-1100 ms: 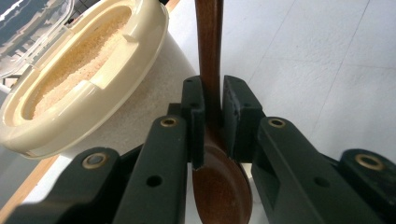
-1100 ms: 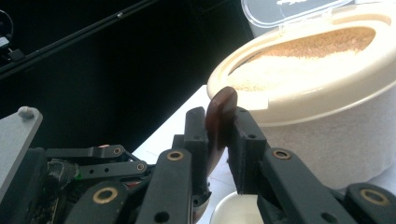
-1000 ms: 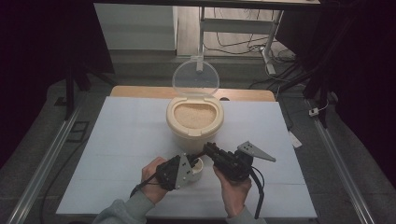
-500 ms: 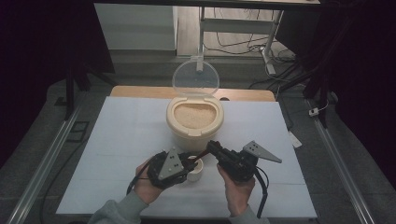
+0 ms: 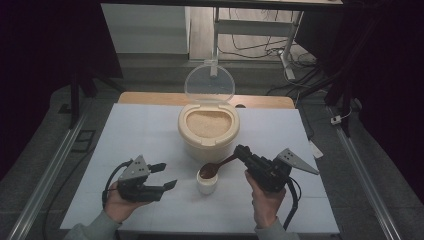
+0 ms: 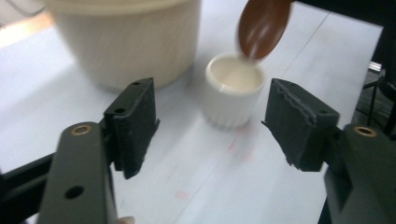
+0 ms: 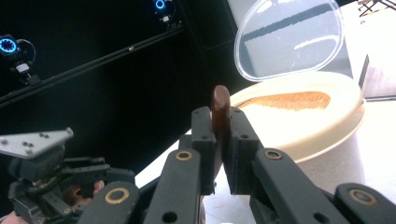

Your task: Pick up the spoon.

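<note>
A small white cup (image 5: 207, 185) (image 6: 233, 95) stands on the white table in front of a cream container (image 5: 207, 131) (image 7: 303, 123) full of tan grain. My right gripper (image 5: 240, 152) (image 7: 220, 135) is shut on the handle of a brown spoon (image 5: 214, 168) (image 7: 219, 105). The spoon's bowl (image 6: 262, 25) hangs just over the cup. My left gripper (image 5: 167, 175) (image 6: 210, 126) rests to the left of the cup. Its jaws have just been opening, there is nothing between them, and the cup stands beyond their tips.
The container's clear lid (image 5: 209, 84) (image 7: 287, 39) stands tipped up behind it. The white table top (image 5: 140, 130) has free room left and right of the container. Dark floor with cables and metal rails lies around the table.
My left gripper has let go of the cup, opened, and drawn back to the left. The right gripper has shifted slightly with the spoon, whose bowl now hangs over the cup.
</note>
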A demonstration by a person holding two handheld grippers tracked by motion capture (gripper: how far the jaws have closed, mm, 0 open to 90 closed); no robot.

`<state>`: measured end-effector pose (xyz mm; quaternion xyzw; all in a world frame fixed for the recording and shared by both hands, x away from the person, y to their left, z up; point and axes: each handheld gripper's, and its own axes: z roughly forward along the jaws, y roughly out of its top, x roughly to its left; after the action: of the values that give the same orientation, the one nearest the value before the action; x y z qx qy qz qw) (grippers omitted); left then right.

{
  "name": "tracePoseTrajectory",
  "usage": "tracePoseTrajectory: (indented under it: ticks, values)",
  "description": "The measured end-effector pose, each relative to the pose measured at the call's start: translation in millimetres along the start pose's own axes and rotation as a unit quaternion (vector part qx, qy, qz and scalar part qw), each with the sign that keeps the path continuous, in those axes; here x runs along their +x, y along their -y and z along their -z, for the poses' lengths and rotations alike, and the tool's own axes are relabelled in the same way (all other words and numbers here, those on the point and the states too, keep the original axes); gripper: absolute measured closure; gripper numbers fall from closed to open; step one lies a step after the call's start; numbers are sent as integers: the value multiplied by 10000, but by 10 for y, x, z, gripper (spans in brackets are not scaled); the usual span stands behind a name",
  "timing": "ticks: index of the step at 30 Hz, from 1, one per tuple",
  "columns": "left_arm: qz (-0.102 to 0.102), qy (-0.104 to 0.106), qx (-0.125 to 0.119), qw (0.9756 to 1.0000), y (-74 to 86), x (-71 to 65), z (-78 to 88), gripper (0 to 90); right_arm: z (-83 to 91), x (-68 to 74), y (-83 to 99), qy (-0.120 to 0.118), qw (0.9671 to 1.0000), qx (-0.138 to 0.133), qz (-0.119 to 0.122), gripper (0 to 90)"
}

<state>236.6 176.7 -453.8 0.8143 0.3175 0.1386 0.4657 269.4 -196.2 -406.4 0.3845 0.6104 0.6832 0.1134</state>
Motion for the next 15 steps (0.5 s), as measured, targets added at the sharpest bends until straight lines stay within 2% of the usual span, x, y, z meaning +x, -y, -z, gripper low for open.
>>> tracePoseTrajectory:
  ticks: [2,9,15]
  values:
    - [166,-32,109,9998,128,93,43,303,17,-13,-17,-1,10000,-24,17,838]
    - [387,-127,265,9988,329,224,90,241,85,-70,-104,19,9999,-136,38,839]
    - [466,-188,336,9982,419,282,117,222,137,-105,-218,53,9996,-271,33,838]
